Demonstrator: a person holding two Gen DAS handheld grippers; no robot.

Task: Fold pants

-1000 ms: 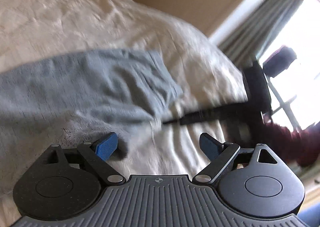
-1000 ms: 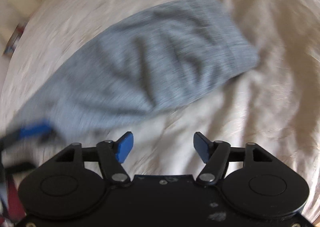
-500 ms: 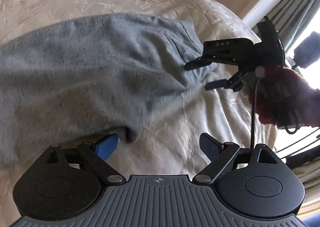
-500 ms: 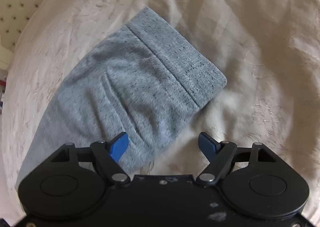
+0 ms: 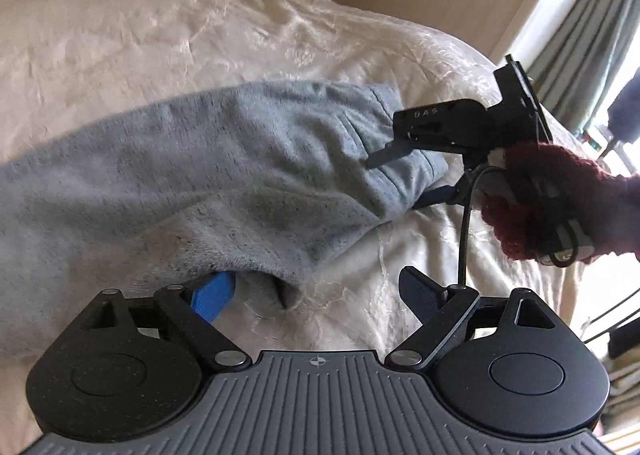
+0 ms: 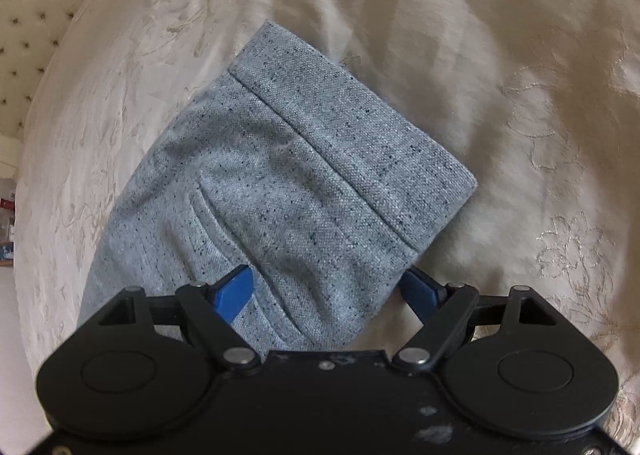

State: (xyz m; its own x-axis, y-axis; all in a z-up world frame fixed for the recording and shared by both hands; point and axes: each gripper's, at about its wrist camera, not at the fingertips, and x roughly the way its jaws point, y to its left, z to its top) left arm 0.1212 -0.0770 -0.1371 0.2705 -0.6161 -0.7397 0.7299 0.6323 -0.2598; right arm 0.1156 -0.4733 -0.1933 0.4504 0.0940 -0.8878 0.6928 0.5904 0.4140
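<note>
Our right tongs (image 6: 326, 293) have swung in to straddle the waistband corner of the grey pants (image 6: 280, 191) lying on the bed (image 6: 520, 95), while both right and left tongs (image 5: 316, 295) gape unclamped, ready to pinch

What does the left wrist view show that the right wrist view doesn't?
Only the left wrist view shows the right gripper from outside, jaws astride the waistband end, the maroon sleeve holding it, the curtained window and the left gripper open at the trouser edge. Only the right wrist view shows the waistband squarely from above and the tufted headboard. Both show the grey pants on the cream bedspread.
</note>
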